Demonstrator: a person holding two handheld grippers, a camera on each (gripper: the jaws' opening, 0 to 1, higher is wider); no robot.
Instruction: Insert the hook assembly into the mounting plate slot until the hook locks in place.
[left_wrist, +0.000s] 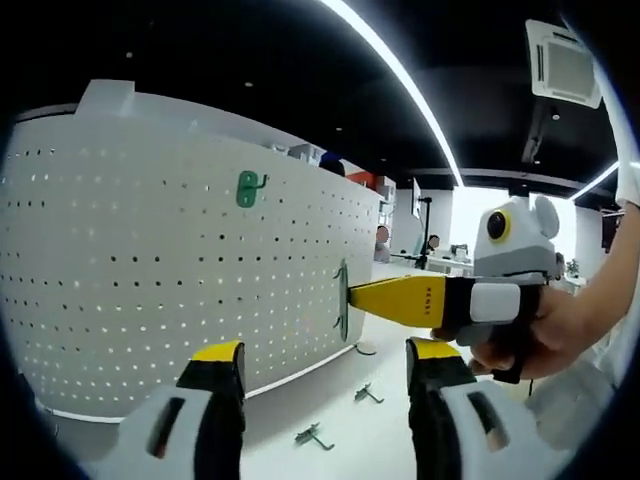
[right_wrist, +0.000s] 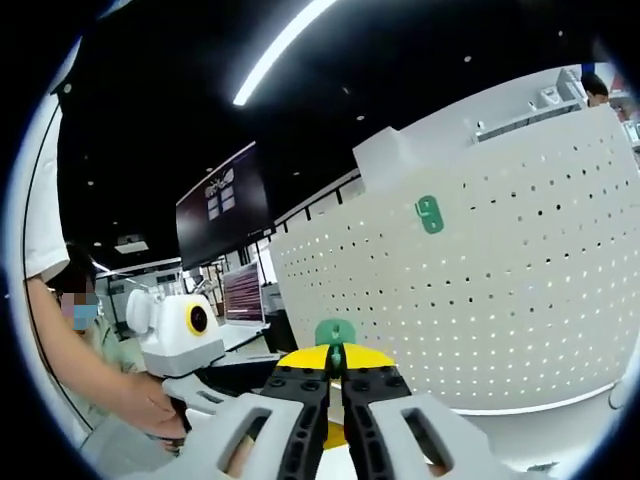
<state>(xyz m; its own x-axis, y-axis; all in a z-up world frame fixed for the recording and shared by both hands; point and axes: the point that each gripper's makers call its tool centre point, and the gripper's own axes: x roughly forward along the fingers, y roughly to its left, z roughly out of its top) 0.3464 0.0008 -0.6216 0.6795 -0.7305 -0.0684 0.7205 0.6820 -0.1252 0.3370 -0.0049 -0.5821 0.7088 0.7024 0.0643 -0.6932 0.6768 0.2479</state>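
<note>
Right gripper (left_wrist: 352, 296) is clamped on a green hook (left_wrist: 342, 298), jaws closed tight on it, and has it pressed flat against the white pegboard (left_wrist: 150, 260) near its right edge. Holding it square to the board makes sense: my guess is the pegs have to meet the holes straight on before it can lock.

In the right gripper view the same hook (right_wrist: 334, 333) sits at the jaw tips with the pegboard (right_wrist: 520, 300) right behind it; can't tell if it's seated yet.

Left gripper (left_wrist: 325, 365) hangs back, jaws apart, holding nothing, probably just keeping the work in frame.

Count: 1 green hook already mounted (left_wrist: 250, 188) higher up the board, 1 in the gripper, 3 loose metal hooks (left_wrist: 313, 436) on the table (left_wrist: 340, 450) below.
</note>
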